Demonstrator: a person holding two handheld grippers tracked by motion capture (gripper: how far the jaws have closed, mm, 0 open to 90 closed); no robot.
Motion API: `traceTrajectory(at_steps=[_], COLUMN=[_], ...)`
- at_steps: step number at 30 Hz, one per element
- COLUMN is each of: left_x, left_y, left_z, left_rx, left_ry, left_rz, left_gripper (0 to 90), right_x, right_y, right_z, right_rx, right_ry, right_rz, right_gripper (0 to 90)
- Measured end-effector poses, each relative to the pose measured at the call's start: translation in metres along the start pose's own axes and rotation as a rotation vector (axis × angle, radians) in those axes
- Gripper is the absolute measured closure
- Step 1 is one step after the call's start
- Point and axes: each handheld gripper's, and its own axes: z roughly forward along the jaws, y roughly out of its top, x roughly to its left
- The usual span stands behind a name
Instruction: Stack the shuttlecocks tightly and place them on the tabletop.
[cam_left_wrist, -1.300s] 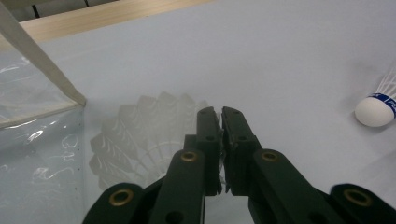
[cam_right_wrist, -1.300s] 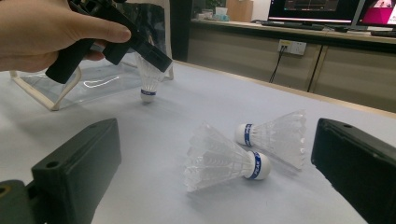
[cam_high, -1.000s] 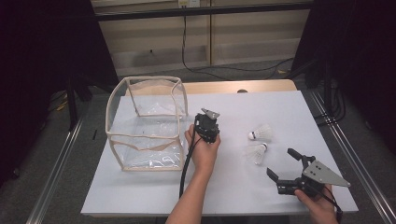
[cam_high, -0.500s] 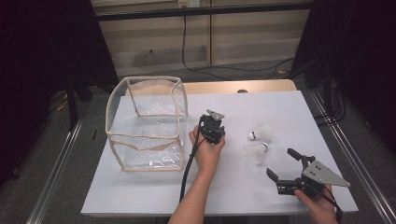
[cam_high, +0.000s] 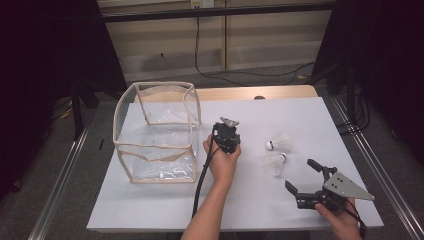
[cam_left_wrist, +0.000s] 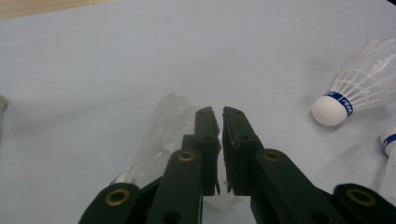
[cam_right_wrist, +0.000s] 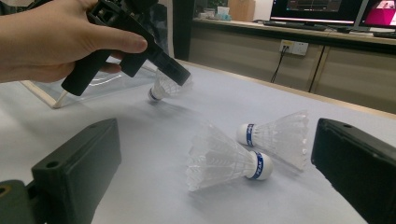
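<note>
My left gripper (cam_high: 227, 132) is held in a hand near the table's middle, just right of the clear box. Its jaws (cam_left_wrist: 219, 114) have just been closing and now stand shut on the feather skirt of a white shuttlecock (cam_left_wrist: 163, 130). In the right gripper view that shuttlecock (cam_right_wrist: 161, 88) hangs from the left gripper's tips (cam_right_wrist: 180, 77), cork down, close over the table. Two more shuttlecocks (cam_high: 280, 143) (cam_high: 274, 162) lie on the white table to the right. My right gripper (cam_high: 301, 174) stands open and empty just short of them (cam_right_wrist: 224, 158) (cam_right_wrist: 280, 135).
A clear plastic box with beige edging (cam_high: 155, 132) stands open-topped at the table's left. The white tabletop (cam_high: 165, 210) ends close behind my right hand. A cable trails from the left gripper along the forearm. Dark stands flank the table.
The left gripper has turned slightly in its hand. The right gripper and the two loose shuttlecocks have stayed where they were.
</note>
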Motion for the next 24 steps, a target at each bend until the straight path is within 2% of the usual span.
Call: traceTrajectory(at_steps=[5,14,24], left_x=[0.0019,0.0011,-0.0014], left_y=[-0.0001,-0.0007,-0.0005], left_z=[0.0011,0.0052,0.0071], left_rx=[0.009,0.019,0.028], left_ry=[0.003,0.022,0.007], left_rz=[-0.006,-0.028,-0.029], left_gripper=[89.9,90.0,90.0], right_x=[-0.0003,-0.0001,0.0], right_y=[0.0001,0.0001,0.0001], right_z=[-0.0004,-0.0004,-0.0005], right_rx=[0.001,0.0,-0.003], right_ry=[-0.002,-0.001,0.0], right_rz=[0.002,0.002,0.001], right_gripper=[1.1,1.1,1.1])
